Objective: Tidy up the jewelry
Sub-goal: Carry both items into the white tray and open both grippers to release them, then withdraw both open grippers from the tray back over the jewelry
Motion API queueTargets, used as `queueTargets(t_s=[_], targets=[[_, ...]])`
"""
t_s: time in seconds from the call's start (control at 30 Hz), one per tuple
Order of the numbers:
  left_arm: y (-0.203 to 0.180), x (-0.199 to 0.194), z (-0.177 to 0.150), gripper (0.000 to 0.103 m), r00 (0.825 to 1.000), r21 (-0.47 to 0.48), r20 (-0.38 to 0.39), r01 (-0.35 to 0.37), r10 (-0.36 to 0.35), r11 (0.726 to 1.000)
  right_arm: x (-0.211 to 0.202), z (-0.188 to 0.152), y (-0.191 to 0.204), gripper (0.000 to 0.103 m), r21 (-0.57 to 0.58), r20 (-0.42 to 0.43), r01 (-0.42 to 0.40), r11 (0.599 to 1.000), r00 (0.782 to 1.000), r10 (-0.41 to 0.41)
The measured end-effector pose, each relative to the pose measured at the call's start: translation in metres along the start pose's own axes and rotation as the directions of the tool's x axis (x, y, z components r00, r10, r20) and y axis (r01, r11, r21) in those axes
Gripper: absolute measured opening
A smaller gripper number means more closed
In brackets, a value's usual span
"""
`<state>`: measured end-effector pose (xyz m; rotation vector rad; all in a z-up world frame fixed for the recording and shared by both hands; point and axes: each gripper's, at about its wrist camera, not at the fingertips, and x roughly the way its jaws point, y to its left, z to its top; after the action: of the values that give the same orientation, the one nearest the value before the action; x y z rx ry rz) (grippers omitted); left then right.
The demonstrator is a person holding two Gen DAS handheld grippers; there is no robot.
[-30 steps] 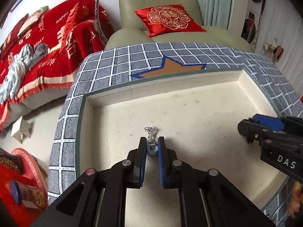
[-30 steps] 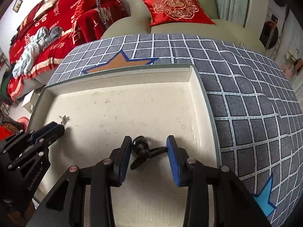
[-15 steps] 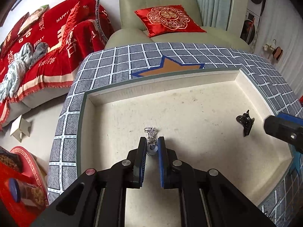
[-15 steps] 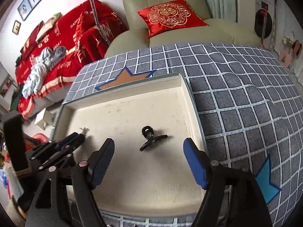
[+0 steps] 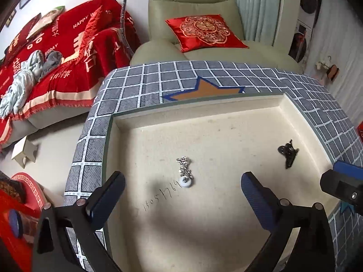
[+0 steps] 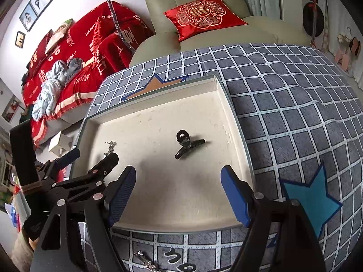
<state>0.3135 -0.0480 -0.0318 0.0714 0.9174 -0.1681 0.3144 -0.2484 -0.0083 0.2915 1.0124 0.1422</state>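
- My right tongs [image 5: 340, 182] poke into the left camera's view only as a dark block with a blue tip, cut off at the right edge; a small metal piece [image 6: 145, 260] at the bottom of the right view lies half out of frame, too little showing to name it.
- Pencilled digits on the tray [image 5: 226, 108] floor, lower centre of the left view, are hard to read.
- My left tongs [image 5: 182, 192] have just sprung wide apart, both blue pads clear of the silver chain [image 5: 185, 172], which lies loose on the tray floor between them, centre frame.
- My right tongs [image 6: 178, 195] have also been opening and stand wide, holding nothing; the black hair clip [image 6: 187, 144] lies beyond their tips, centre of that view.
- The chain is a small bunched heap of bright links ending in a round white bead.
- The clip is glossy black, lying on its side with its prongs splayed.
- Both lie well apart in the cream tray, which sits on a grey checked cloth [image 6: 295, 113].
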Motion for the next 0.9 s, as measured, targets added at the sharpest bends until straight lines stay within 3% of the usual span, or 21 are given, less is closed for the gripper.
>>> queueTargets(t_s=[0.2, 0.27, 0.3, 0.47, 0.7, 0.9], targets=[[0.0, -0.026, -0.005, 0.103, 0.999, 0.006, 0.054, -0.003, 0.003, 1.0, -0.016, -0.006, -0.001, 0.083, 0.01, 0.029, -0.051, 0.999, 0.998, 0.051], [0.0, -0.036, -0.008, 0.103, 0.998, 0.02, 0.068, 0.013, -0.014, 1.0, -0.025, -0.009, -0.001, 0.099, 0.01, 0.051, -0.073, 0.997, 0.996, 0.073], [0.001, -0.043, -0.011, 0.103, 0.997, 0.025, 0.071, 0.022, -0.024, 0.999, -0.031, -0.012, -0.001, 0.102, 0.007, 0.071, -0.084, 0.996, 0.994, 0.083], [0.004, -0.068, -0.032, 0.103, 0.995, 0.06, 0.071, 0.061, -0.065, 0.996, -0.059, -0.026, -0.003, 0.103, 0.004, 0.132, -0.116, 0.993, 0.985, 0.115], [0.011, -0.102, -0.088, 0.103, 0.995, 0.051, 0.054, 0.078, -0.081, 0.996, -0.078, -0.062, -0.019, 0.103, 0.058, 0.06, -0.129, 0.99, 0.99, 0.126], [0.016, -0.121, -0.134, 0.103, 0.996, 0.02, 0.035, 0.087, -0.088, 0.996, -0.092, -0.114, -0.027, 0.103, 0.038, 0.022, -0.059, 0.998, 0.998, 0.058]])
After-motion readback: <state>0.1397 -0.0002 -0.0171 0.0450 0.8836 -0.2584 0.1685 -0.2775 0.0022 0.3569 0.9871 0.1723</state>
